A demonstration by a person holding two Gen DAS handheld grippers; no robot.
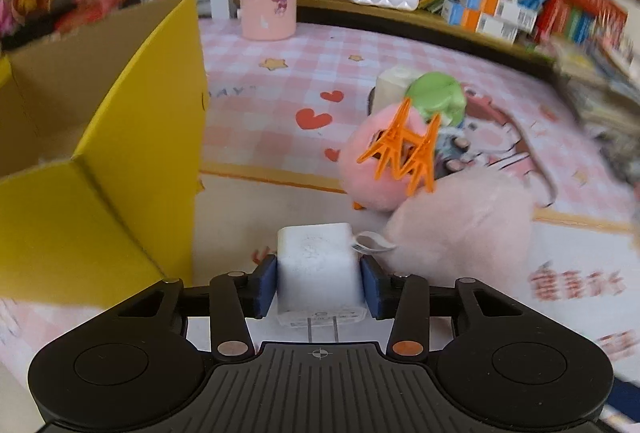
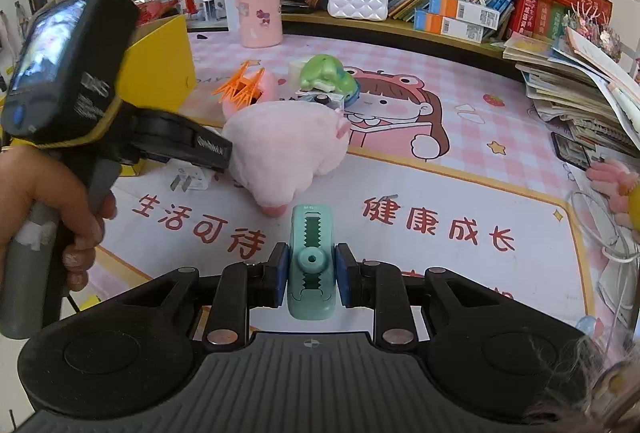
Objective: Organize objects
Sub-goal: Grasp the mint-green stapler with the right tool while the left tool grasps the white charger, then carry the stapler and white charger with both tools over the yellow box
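— What are your left tongs (image 1: 318, 283) doing?
— Pinching the white charger (image 1: 318, 269) low beside the yellow box (image 1: 132, 161).
— And the right tongs (image 2: 309, 275)?
— Level, gripping the teal correction tape (image 2: 310, 261) above the bench (image 2: 480, 201).

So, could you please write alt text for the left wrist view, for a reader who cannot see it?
The left gripper holds a white charger plug between its blue-padded fingers, above a pink checkered mat. An open yellow cardboard box stands to the left; a pink plush toy and an orange clip lie ahead.
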